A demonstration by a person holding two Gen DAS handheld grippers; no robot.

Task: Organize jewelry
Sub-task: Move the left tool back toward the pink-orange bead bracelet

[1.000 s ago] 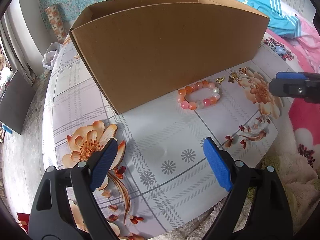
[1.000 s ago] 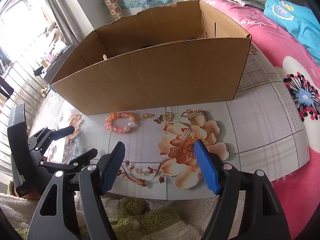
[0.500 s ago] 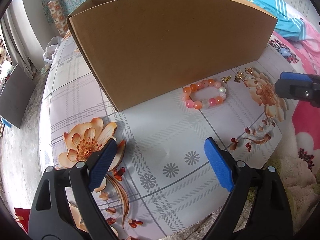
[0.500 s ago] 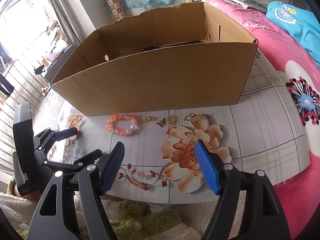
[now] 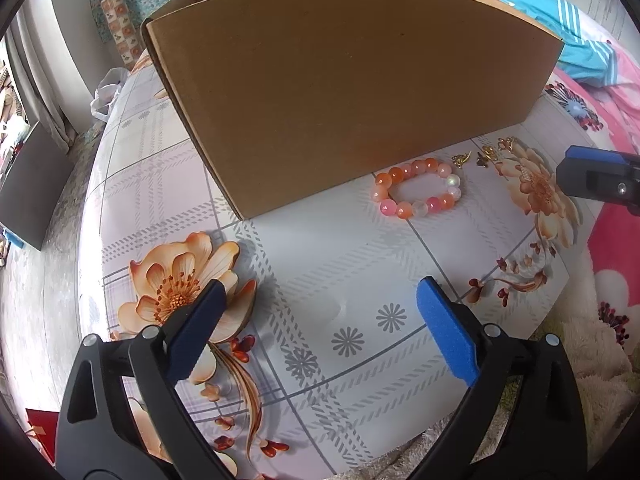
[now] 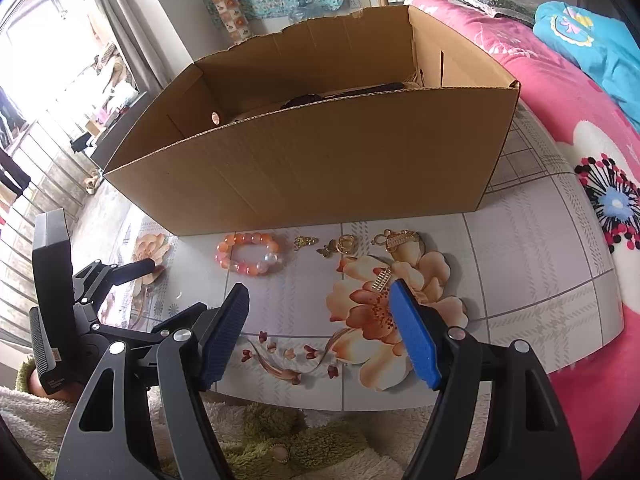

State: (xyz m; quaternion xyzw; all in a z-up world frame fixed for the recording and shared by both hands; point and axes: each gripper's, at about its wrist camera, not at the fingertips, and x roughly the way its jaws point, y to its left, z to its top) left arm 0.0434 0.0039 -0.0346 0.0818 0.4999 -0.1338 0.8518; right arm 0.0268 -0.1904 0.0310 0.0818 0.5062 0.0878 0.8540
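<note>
Cardboard box (image 6: 320, 168) is the landmark; one box, open top. Its inside is mostly hidden: the left wrist view shows only the outer front wall (image 5: 352, 104); the right wrist view shows a dark long item (image 6: 344, 94) lying inside near the back right corner, too cut off by the front wall to identify. A small round hole or spot on the inner left wall is unclear.

Jewelry lies on the flower-print table (image 6: 520, 248) in a row just in front of the box's front wall. One bead bracelet (image 6: 251, 254), orange, pink and white beads, sits nearest the box's left end (image 5: 418, 190). To its right are small gold pieces (image 6: 340, 245): about four or five, shapes too small to name, some seeming to touch each other. One more gold bar-shaped charm (image 6: 382, 280) lies farther out from the box, on the printed flower, partly behind the right gripper's blue pad.

Left gripper (image 5: 316, 322): jaws have just been opening, now spread wide, nothing between them, hovering over table out front of the box's left corner. Right gripper (image 6: 320, 332): jaws apart, nothing pinched, over the table edge. In the left view only its blue tip (image 5: 596, 172) shows, rest cut off.
</note>
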